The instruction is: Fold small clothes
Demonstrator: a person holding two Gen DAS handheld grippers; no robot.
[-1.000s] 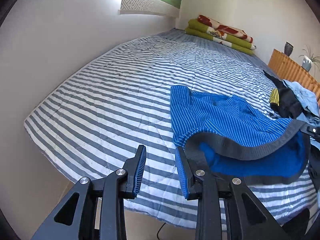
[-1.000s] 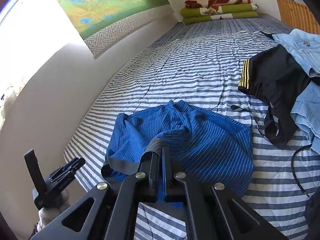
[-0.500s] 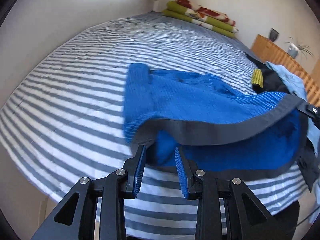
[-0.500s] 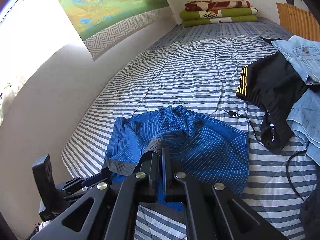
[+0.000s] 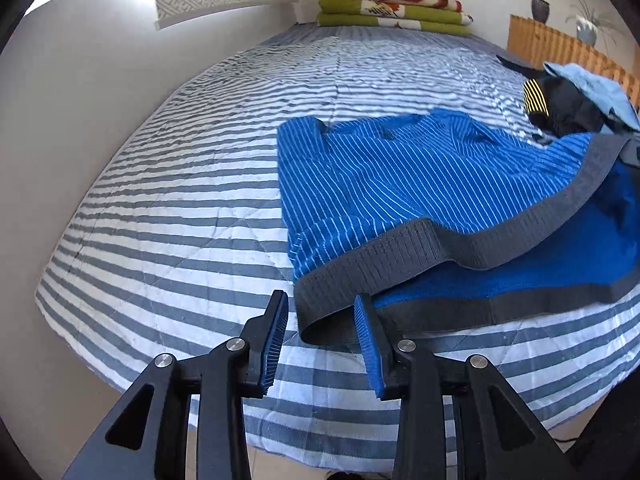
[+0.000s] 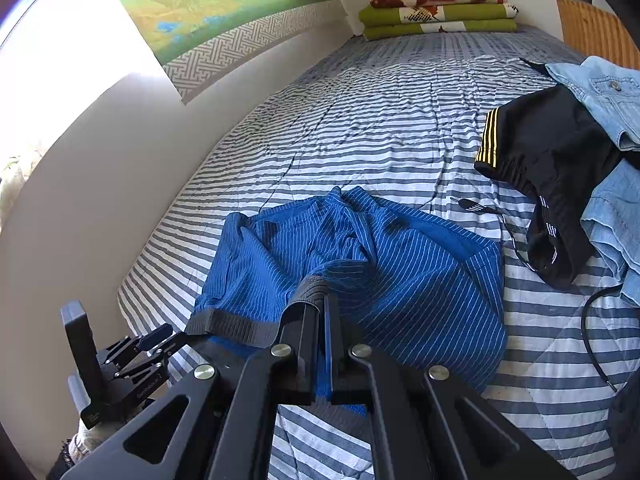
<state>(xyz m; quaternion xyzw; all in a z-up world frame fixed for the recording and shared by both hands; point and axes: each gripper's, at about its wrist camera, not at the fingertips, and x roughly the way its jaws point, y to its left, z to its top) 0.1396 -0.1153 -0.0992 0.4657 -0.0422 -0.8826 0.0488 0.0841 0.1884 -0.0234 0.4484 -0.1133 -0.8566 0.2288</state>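
Observation:
Blue pinstriped shorts [image 5: 400,184] with a grey waistband [image 5: 440,248] lie on the striped bedcover [image 5: 180,220]. My left gripper [image 5: 320,320] hovers at the waistband's left corner, which sits loosely between its blue pads [image 5: 276,336]; the jaws are opening and do not press on the cloth. In the right wrist view my right gripper [image 6: 322,304] is shut on the waistband [image 6: 312,284] and lifts it a little off the shorts [image 6: 400,264]. The left gripper [image 6: 160,344] shows at the lower left, at the band's other end.
Black shorts with yellow stripes [image 6: 540,168] and denim clothes [image 6: 608,100] are piled on the bed's right side, with a black cable [image 6: 592,336] beside them. Folded green and red blankets [image 6: 436,12] lie at the far end. A wall runs along the left.
My left gripper has come in from the bed's left edge to the waistband's corner and its jaws have widened. The right gripper has kept still, holding the band.

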